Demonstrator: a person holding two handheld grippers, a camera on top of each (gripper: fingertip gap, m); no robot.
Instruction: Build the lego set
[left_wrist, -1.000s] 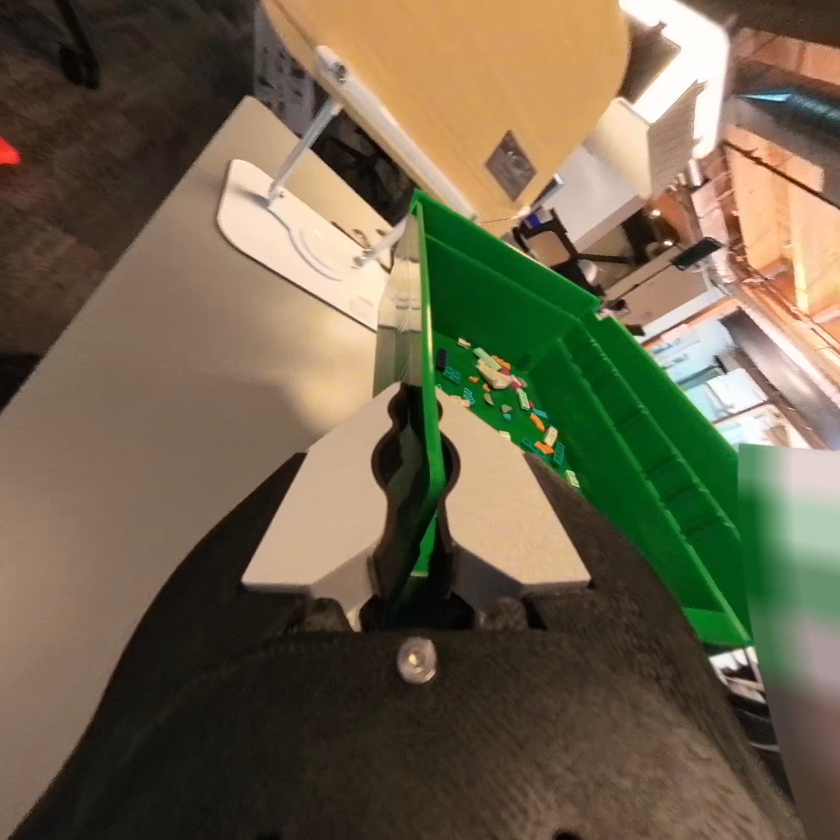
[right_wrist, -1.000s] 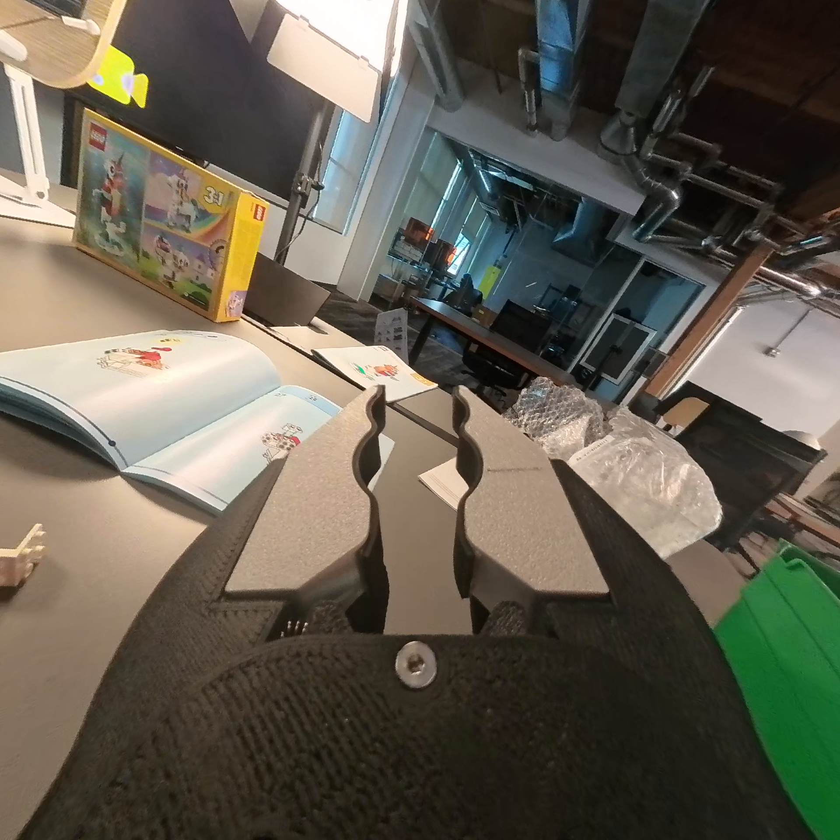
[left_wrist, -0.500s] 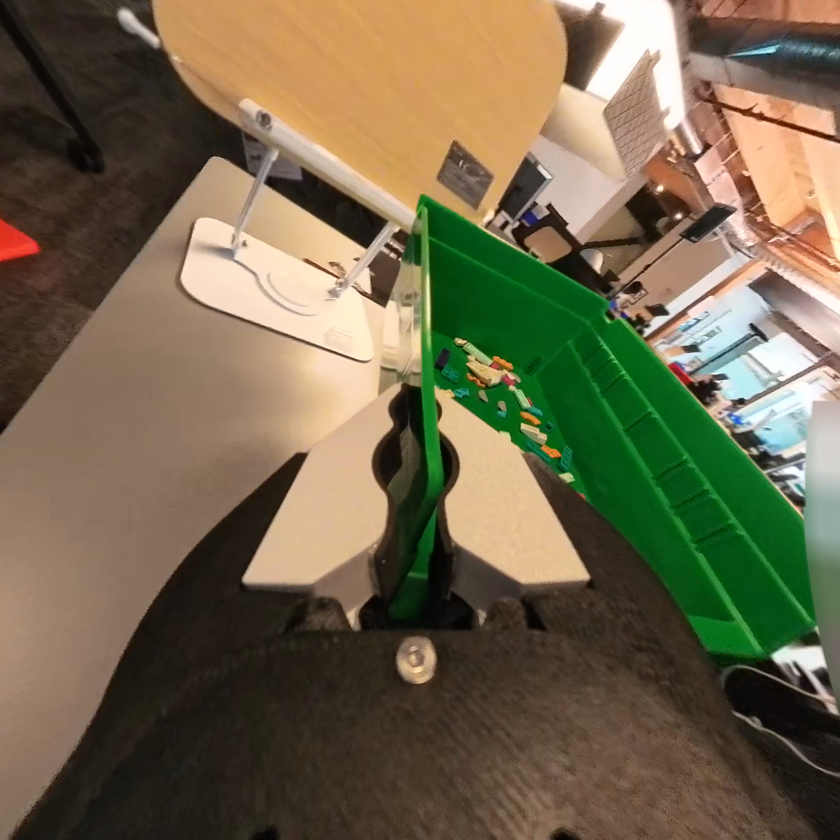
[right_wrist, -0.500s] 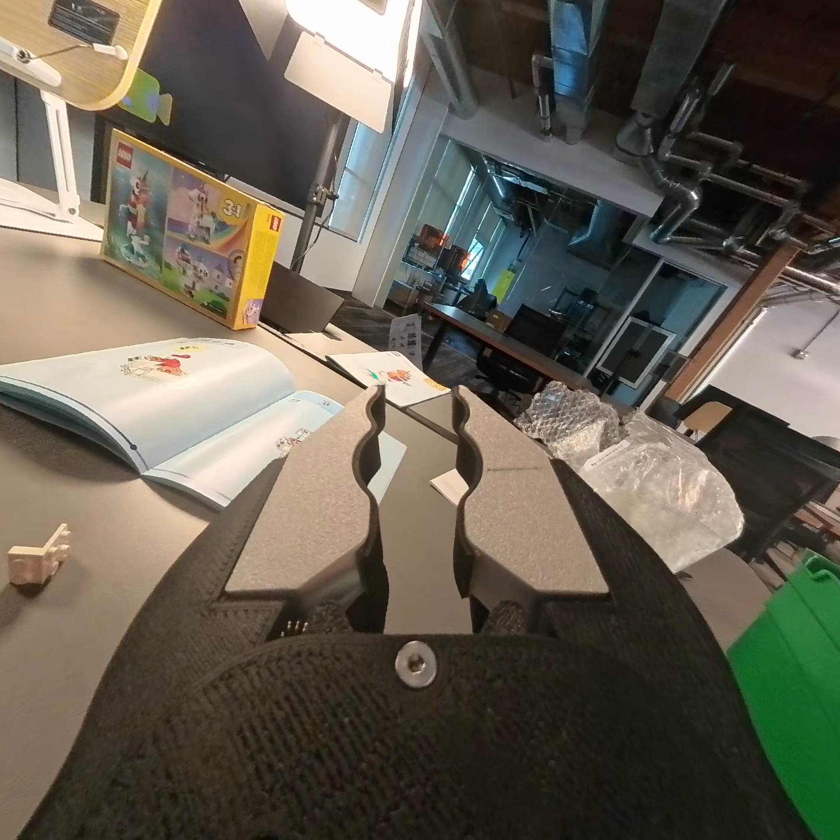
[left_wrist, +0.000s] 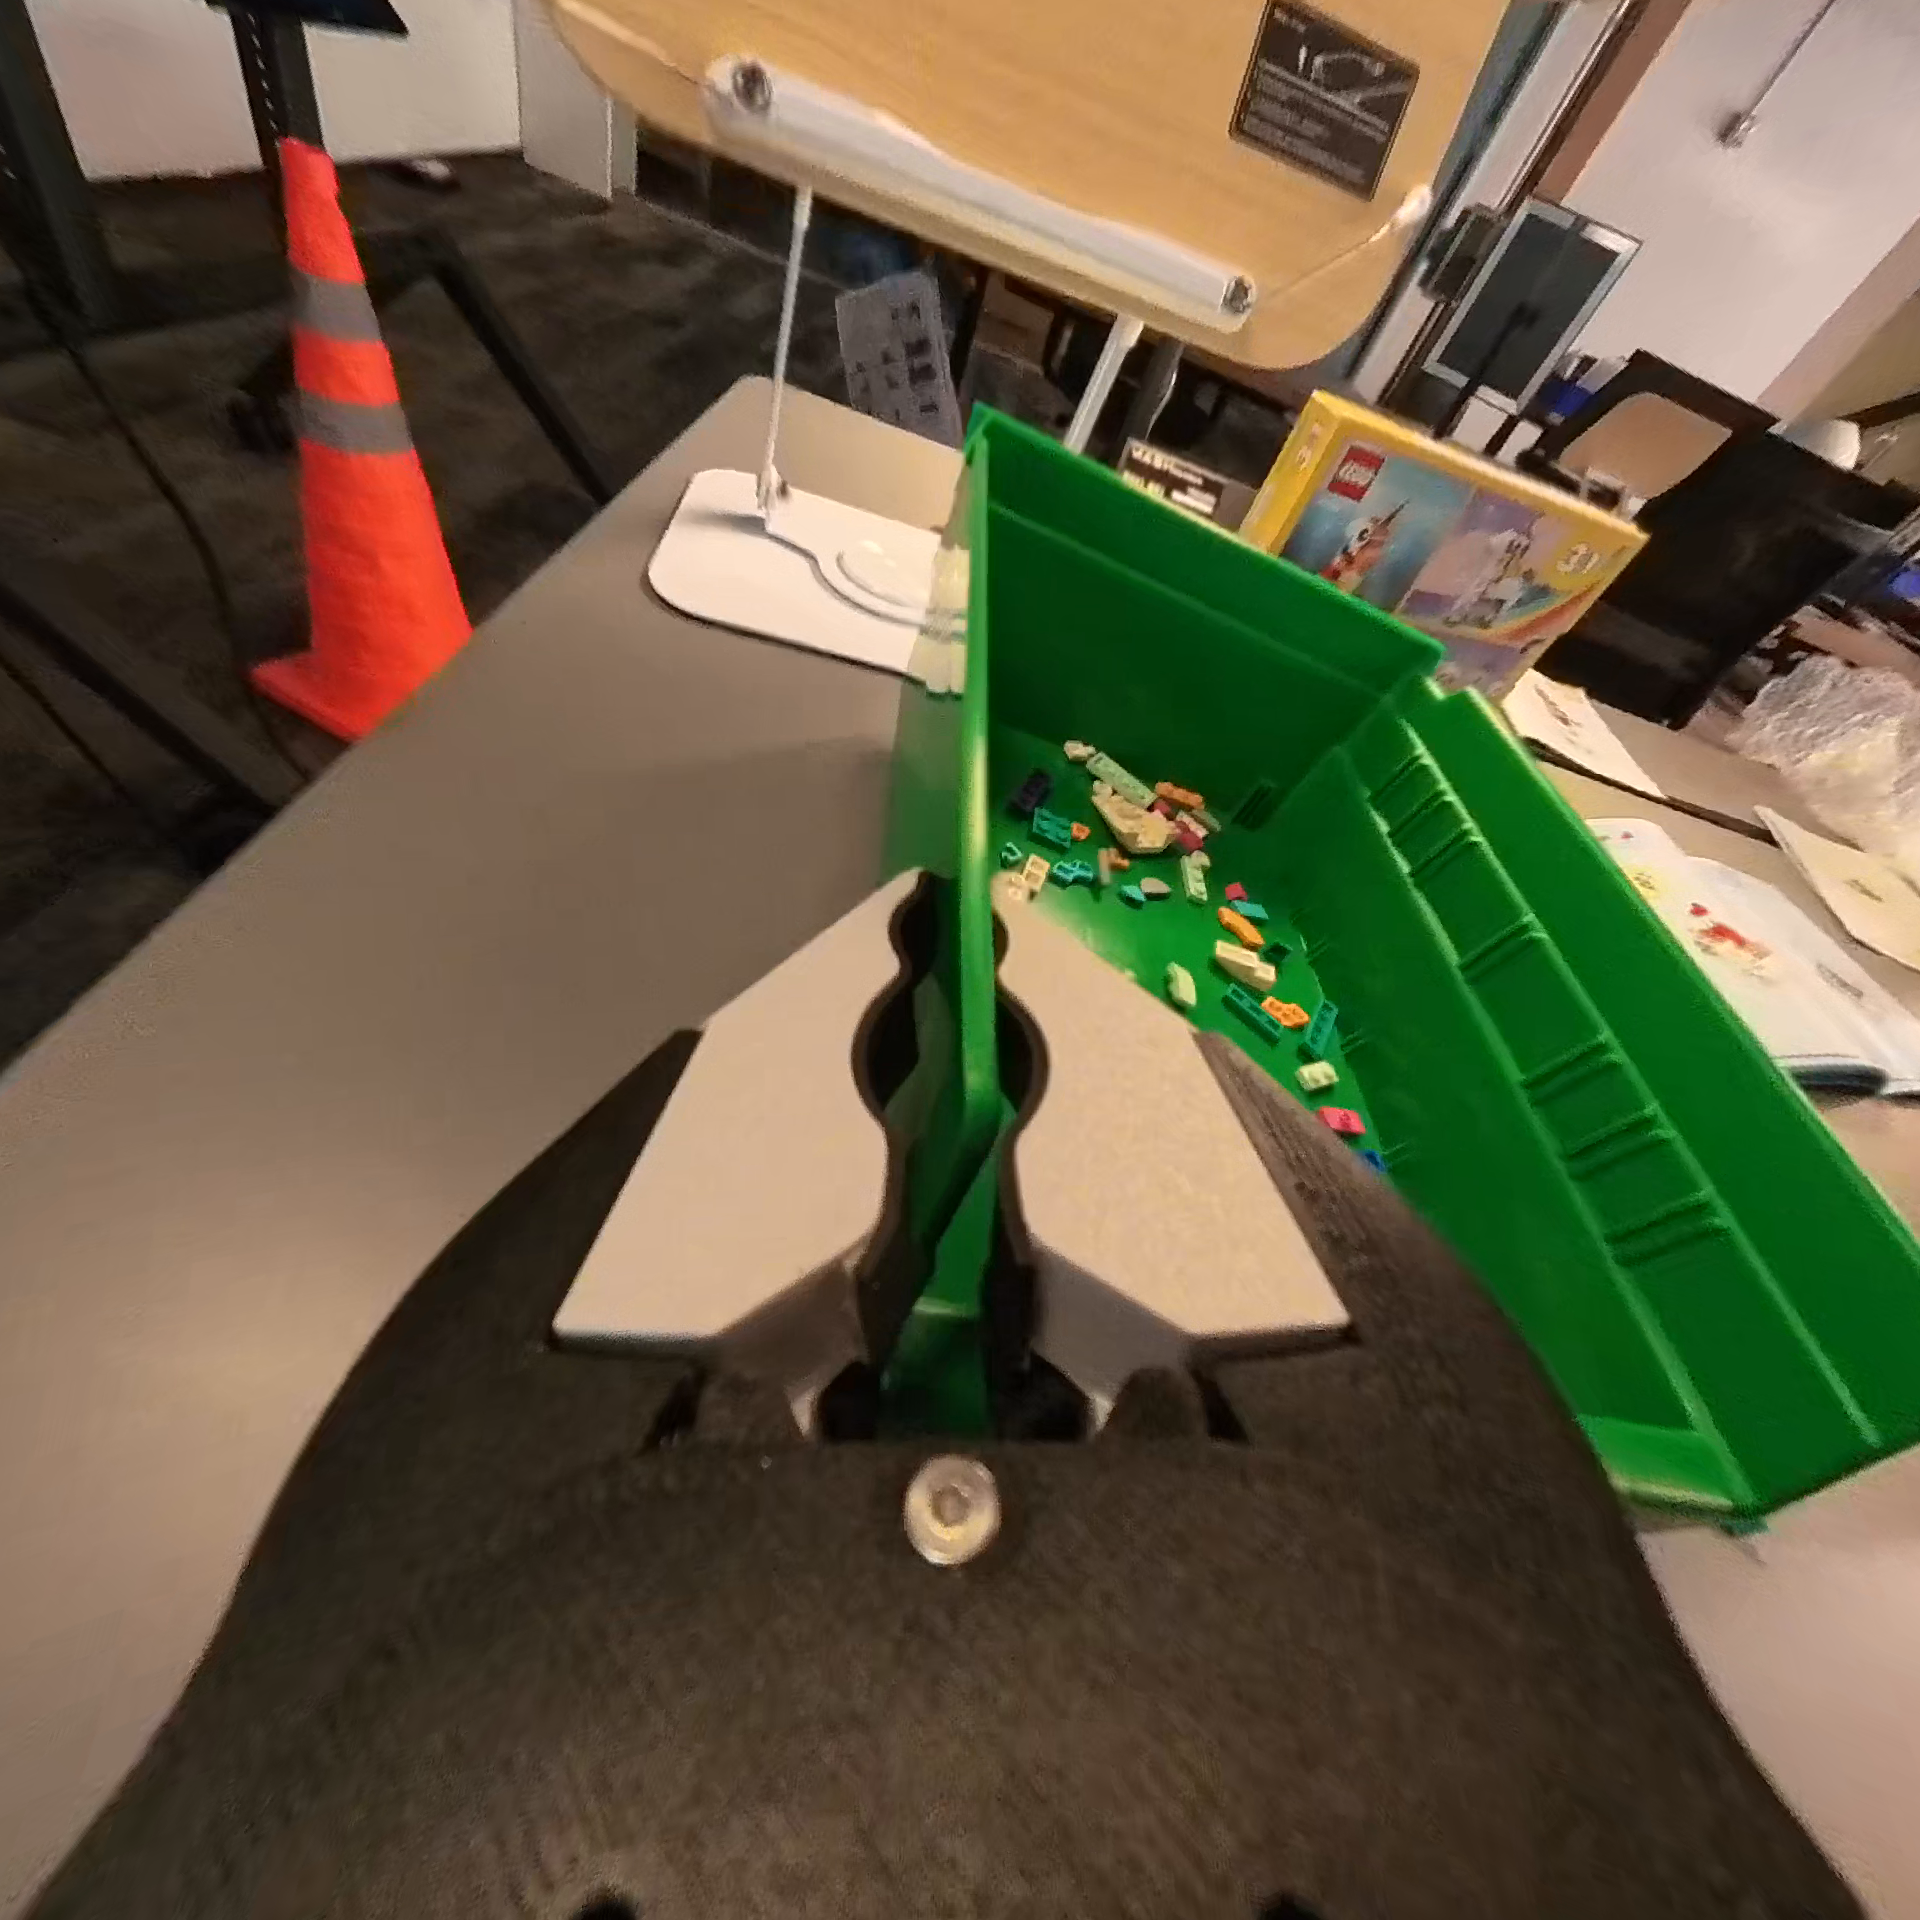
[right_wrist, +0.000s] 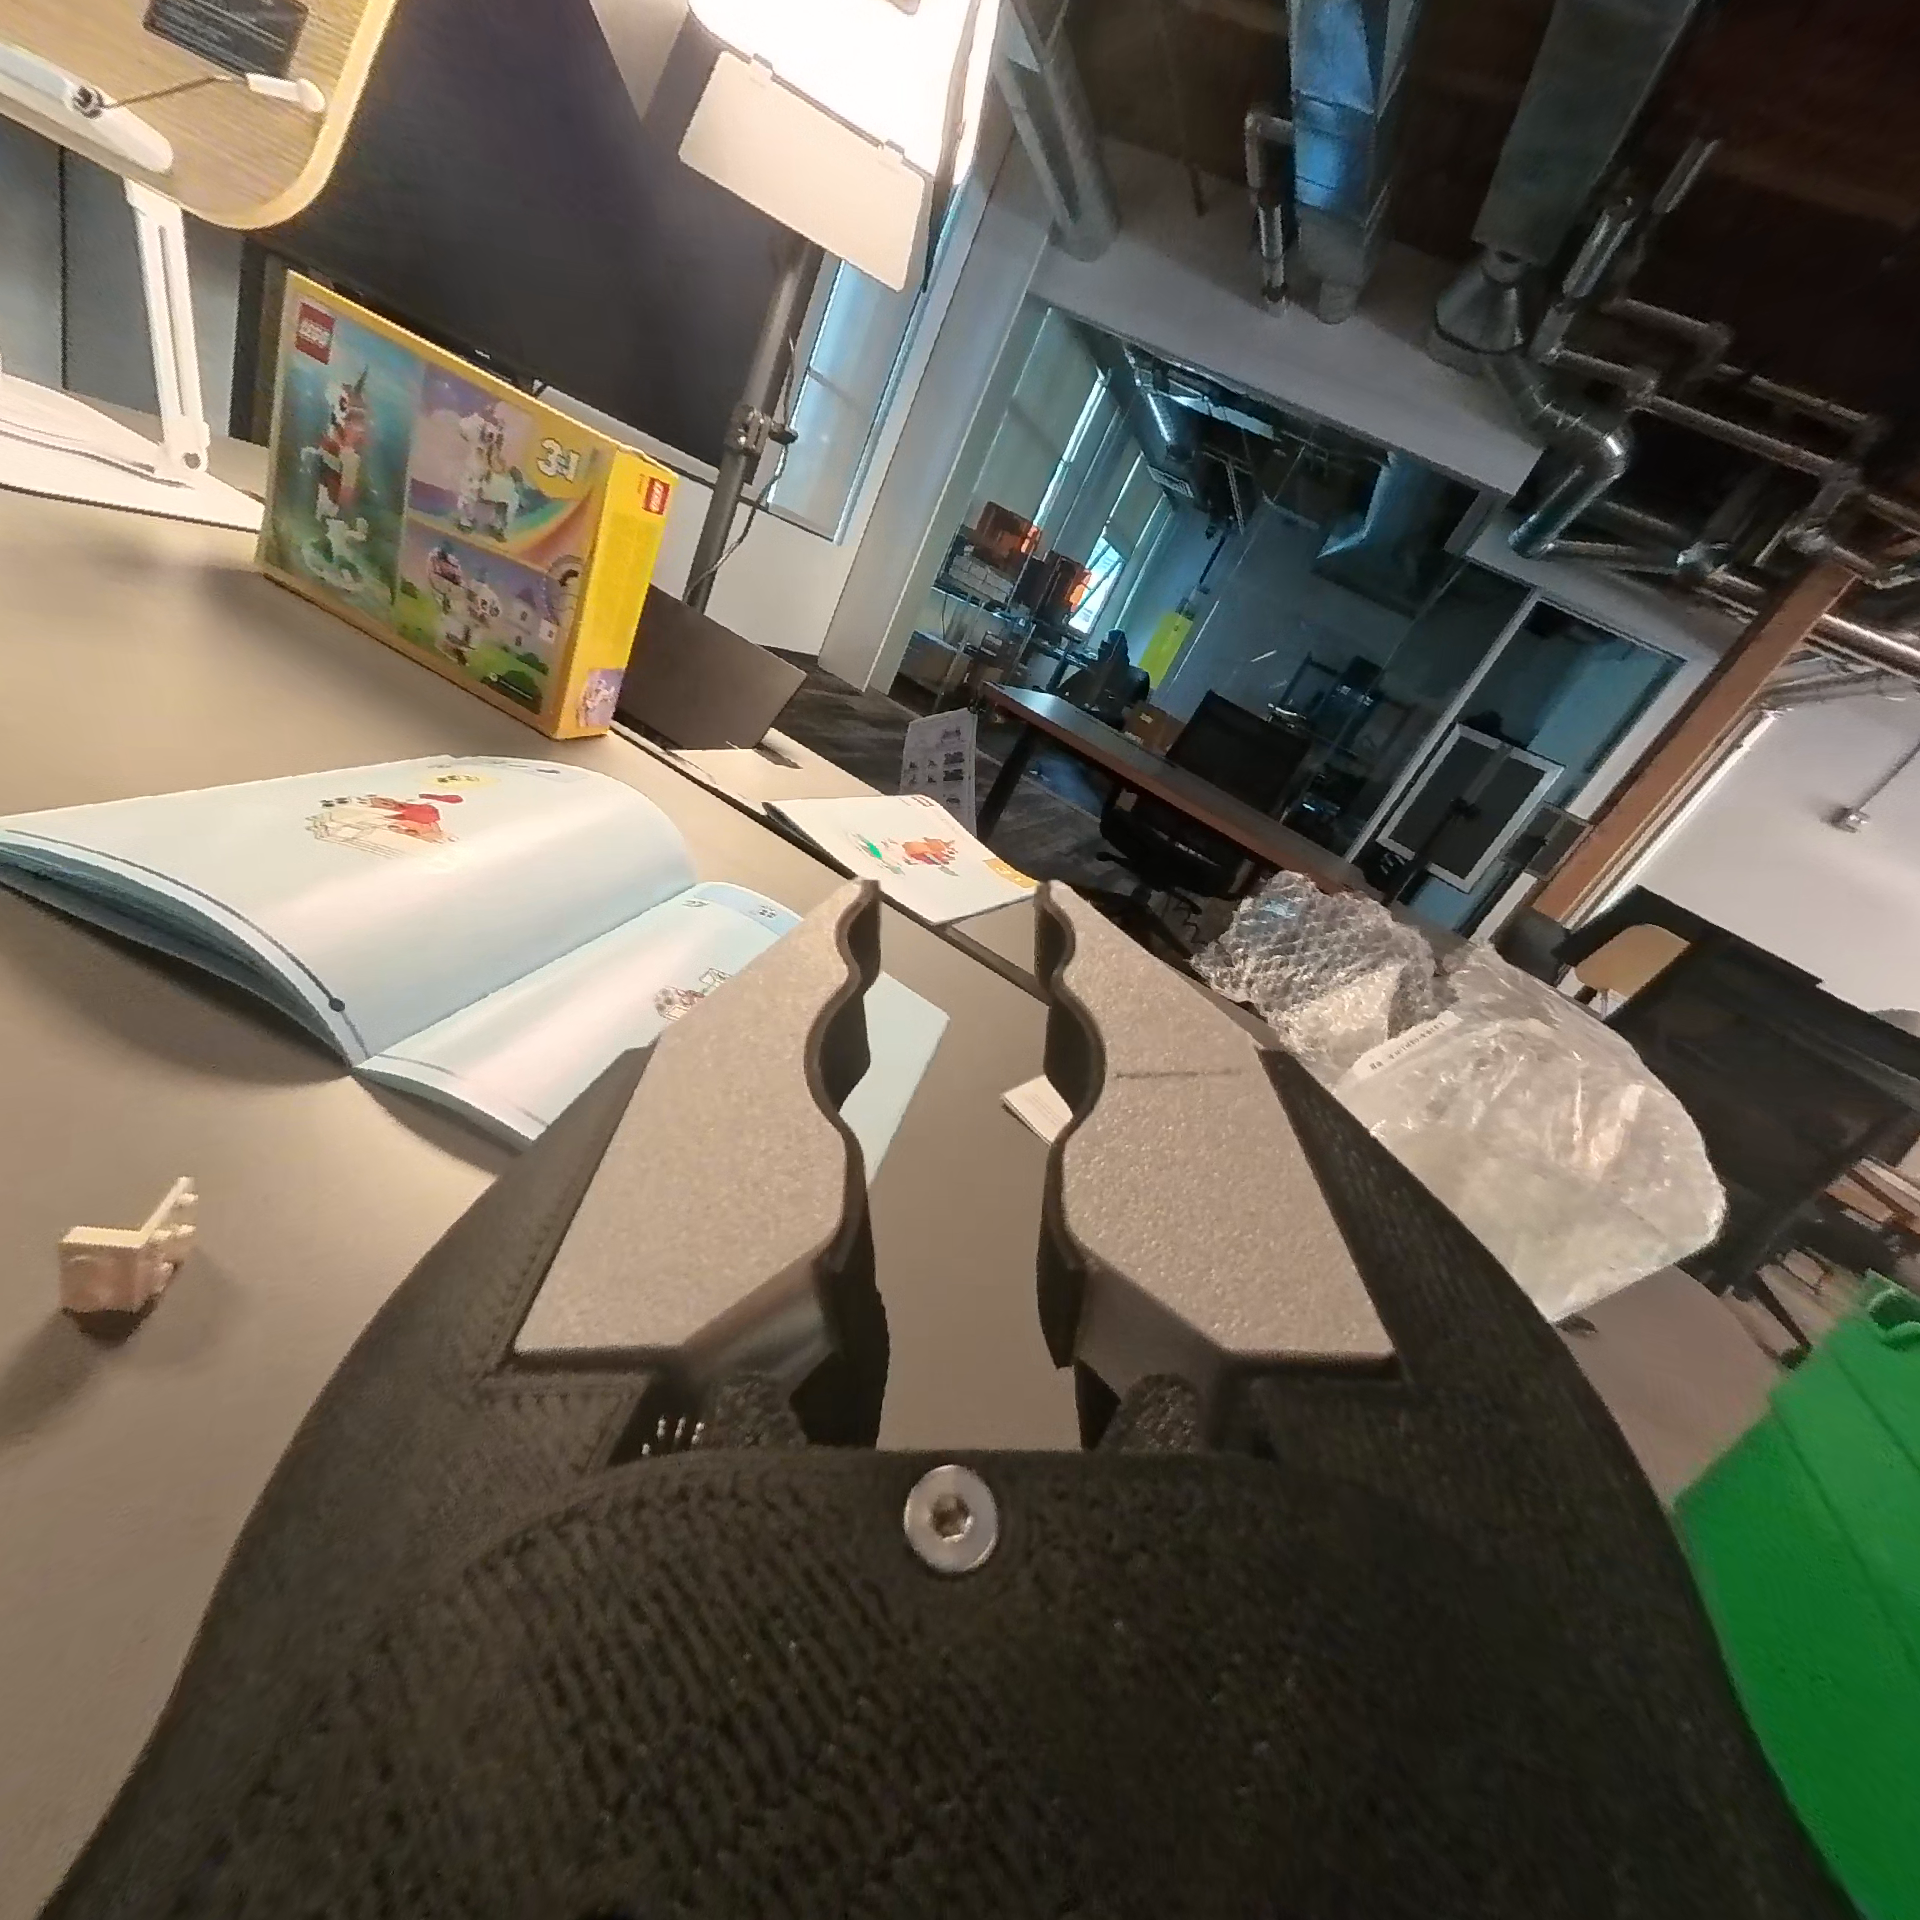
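My left gripper (left_wrist: 961, 904) is shut on the near side wall of a green plastic bin (left_wrist: 1475, 935). The bin is tilted, and several small coloured lego pieces (left_wrist: 1143, 831) lie loose on its floor. My right gripper (right_wrist: 951, 899) is open and empty, held above the grey table (right_wrist: 156, 675). A small tan lego assembly (right_wrist: 125, 1252) sits on the table to its left. An open pale-blue instruction booklet (right_wrist: 416, 935) lies ahead of it, with the yellow lego box (right_wrist: 447, 540) standing behind. A corner of the green bin (right_wrist: 1839, 1475) shows at the right.
A wooden-topped stand on a white base (left_wrist: 790, 561) rises behind the bin. An orange traffic cone (left_wrist: 353, 468) stands on the floor past the table's left edge. Crumpled clear plastic bags (right_wrist: 1496, 1081) and a second leaflet (right_wrist: 904, 852) lie at the far right. About 65 cm separates my left fingertips from my right.
The left gripper, still clamped on the bin wall, has swung round with the bin, bringing the cone, lego box and booklet into view. The right gripper has shifted slightly, still open.
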